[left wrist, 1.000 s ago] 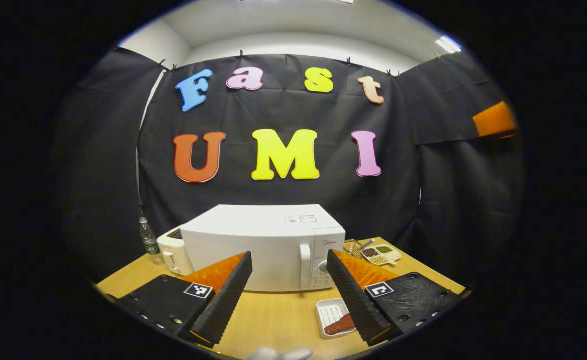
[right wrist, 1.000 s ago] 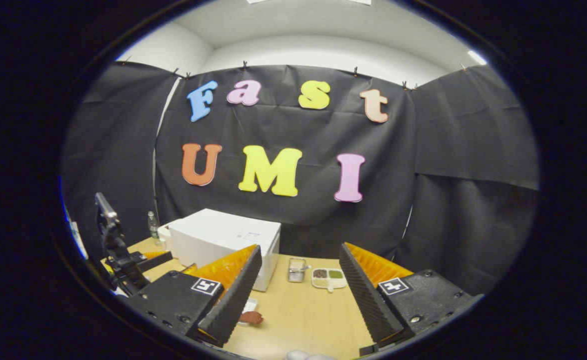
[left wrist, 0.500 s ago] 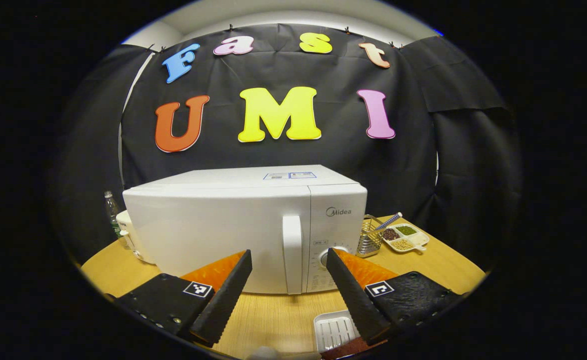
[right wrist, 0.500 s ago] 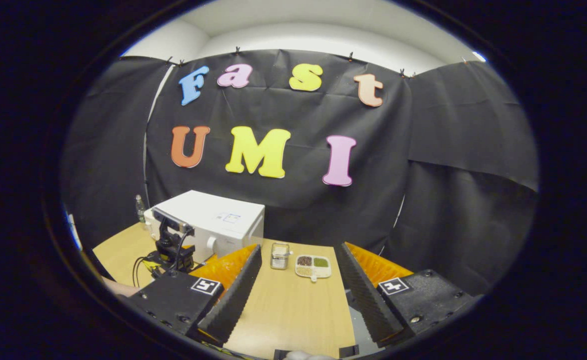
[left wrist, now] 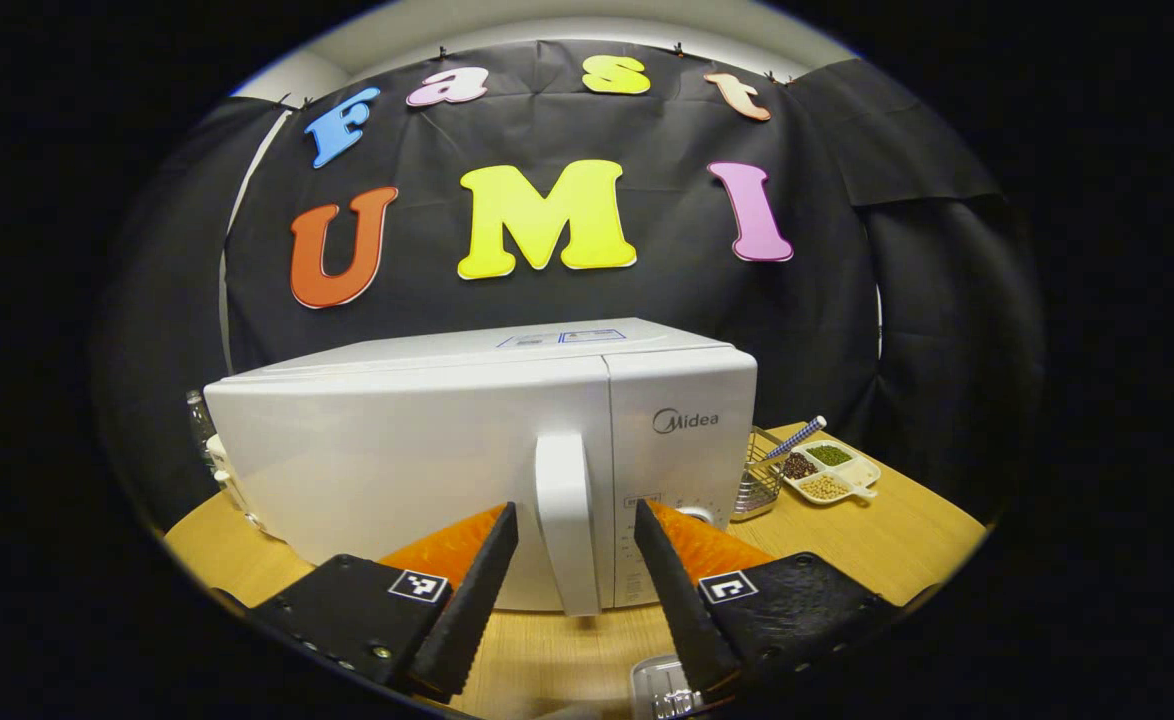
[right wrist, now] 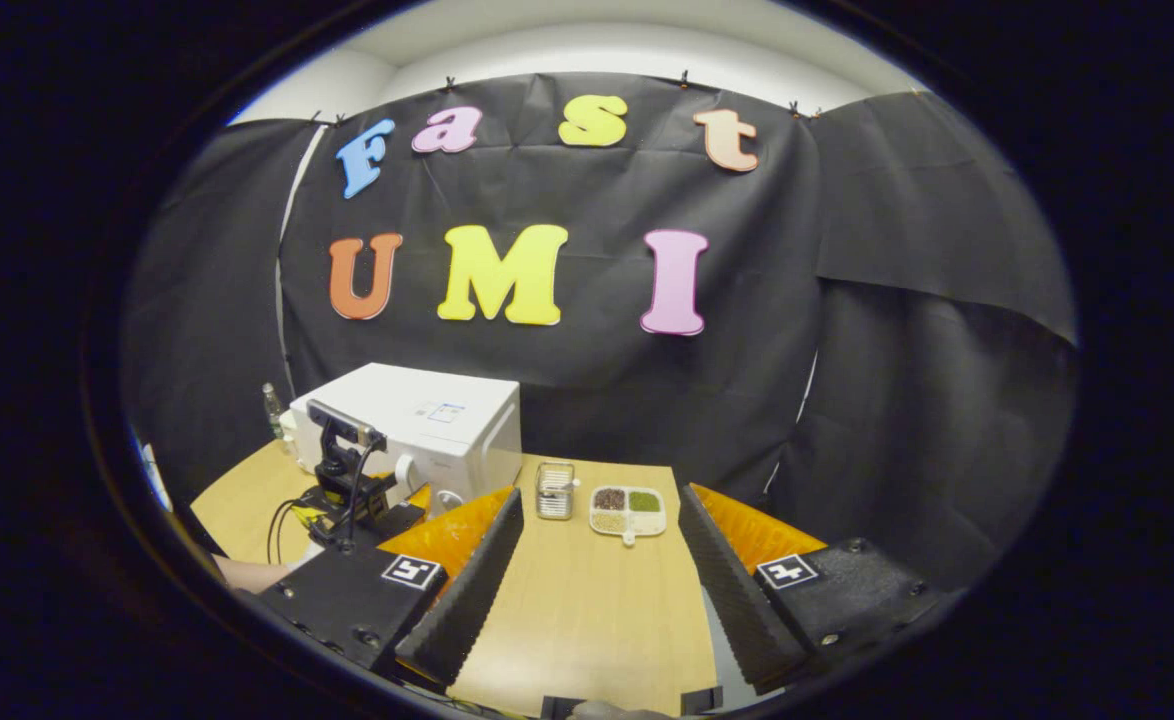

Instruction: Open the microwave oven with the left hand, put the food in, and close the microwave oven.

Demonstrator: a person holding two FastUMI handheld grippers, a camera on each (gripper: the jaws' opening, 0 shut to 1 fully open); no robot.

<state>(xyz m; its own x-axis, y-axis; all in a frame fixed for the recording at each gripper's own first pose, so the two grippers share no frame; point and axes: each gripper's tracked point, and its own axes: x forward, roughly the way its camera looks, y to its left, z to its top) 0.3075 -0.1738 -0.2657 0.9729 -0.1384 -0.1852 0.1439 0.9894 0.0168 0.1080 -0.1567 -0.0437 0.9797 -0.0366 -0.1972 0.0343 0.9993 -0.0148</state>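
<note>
White microwave oven (left wrist: 417, 450) looms larger than a moment ago: the left gripper (left wrist: 567, 560) has closed in, its fingers narrowed but still apart, straddling the door handle (left wrist: 565, 520) without clear contact. Door still shut, so a clamp and pull likely follow. Food tray (left wrist: 659, 690) sits below; right gripper (right wrist: 597, 590) hangs open over the table (right wrist: 587, 620).

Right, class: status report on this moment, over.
Left tongs open, straddling door handle, not gripping. Right tongs open, empty. Microwave shut. Nothing in the way.
</note>
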